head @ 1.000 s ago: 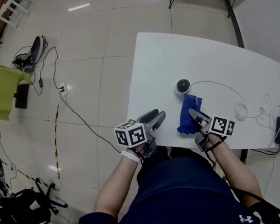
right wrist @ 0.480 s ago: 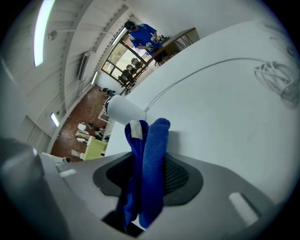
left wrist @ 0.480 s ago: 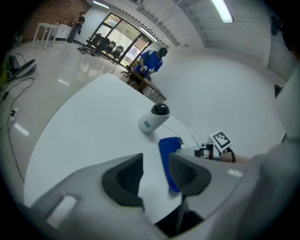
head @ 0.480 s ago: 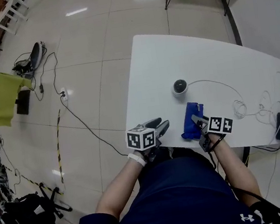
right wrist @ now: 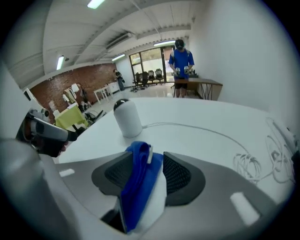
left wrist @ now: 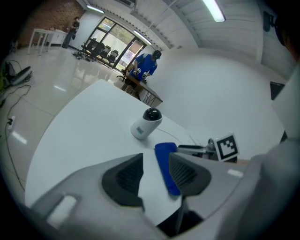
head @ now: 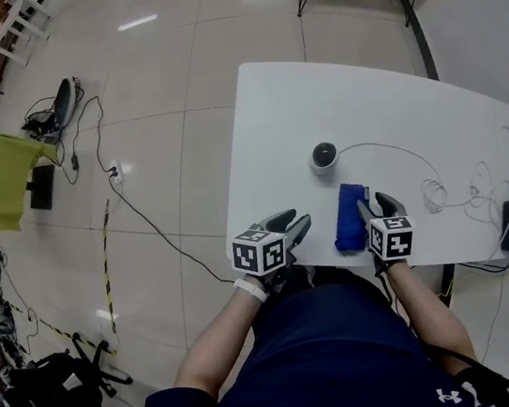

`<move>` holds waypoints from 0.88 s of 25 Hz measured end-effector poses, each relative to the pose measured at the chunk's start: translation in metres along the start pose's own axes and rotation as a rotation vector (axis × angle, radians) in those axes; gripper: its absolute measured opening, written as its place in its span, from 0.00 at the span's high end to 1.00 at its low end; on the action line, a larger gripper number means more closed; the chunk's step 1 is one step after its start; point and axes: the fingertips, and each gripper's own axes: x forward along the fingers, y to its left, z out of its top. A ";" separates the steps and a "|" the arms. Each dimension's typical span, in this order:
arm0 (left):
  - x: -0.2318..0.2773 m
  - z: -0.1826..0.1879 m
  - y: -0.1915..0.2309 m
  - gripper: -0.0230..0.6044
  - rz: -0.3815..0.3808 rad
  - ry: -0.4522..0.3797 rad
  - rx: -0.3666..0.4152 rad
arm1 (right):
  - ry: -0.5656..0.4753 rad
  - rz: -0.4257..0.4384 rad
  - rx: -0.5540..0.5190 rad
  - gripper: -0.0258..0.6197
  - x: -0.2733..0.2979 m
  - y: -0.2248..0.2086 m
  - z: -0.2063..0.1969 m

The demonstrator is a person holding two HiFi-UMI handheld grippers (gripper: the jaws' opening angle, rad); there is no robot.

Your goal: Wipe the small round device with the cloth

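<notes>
The right gripper [right wrist: 146,161] has its fingers [right wrist: 180,174] spread, and they have just been opening. The folded blue cloth [right wrist: 138,183] lies between them, leaning toward the left-hand pad, with bare tabletop [head: 363,106] showing on the other side, so nothing is pinched. The left gripper [left wrist: 156,161] also has its fingers spread, with nothing between them. It hovers over the near edge of the tabletop, just beside the cloth.

The small round device [head: 324,155], white with a dark dome, stands upright beyond the cloth and apart from it. Its thin cable [head: 389,151] arcs away to the right.

Cloth down and fingers wide would fit a cloth about to be taken up as well as one just let go after wiping.

The risks, as I judge them:
- A closing grip might catch only the upper fold, so the rest unrolls and drags.
- The cloth lies near the tabletop's front edge, and a pull toward the person could slide it off.
- The device looks light and is tethered, so a sideways rub with nothing steadying it could tip it or skate it along, tugging the cable.
</notes>
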 end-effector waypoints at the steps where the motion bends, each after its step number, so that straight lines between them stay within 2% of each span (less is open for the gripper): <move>1: 0.000 0.004 -0.002 0.69 0.006 -0.011 0.015 | -0.053 0.006 0.007 0.67 -0.007 0.002 0.011; 5: -0.004 0.018 -0.010 0.74 0.028 -0.056 0.083 | -0.235 0.041 0.015 0.88 -0.035 0.016 0.052; 7: -0.006 0.025 -0.018 0.79 0.027 -0.080 0.124 | -0.304 0.064 0.003 0.92 -0.048 0.025 0.069; 10: -0.007 0.034 -0.033 0.95 0.020 -0.113 0.215 | -0.365 0.125 -0.010 0.93 -0.059 0.039 0.085; 15: -0.010 0.041 -0.054 0.96 0.039 -0.139 0.404 | -0.399 0.238 -0.082 0.94 -0.069 0.070 0.089; 22: -0.014 0.046 -0.055 0.96 0.054 -0.205 0.491 | -0.441 0.370 -0.168 0.94 -0.084 0.110 0.091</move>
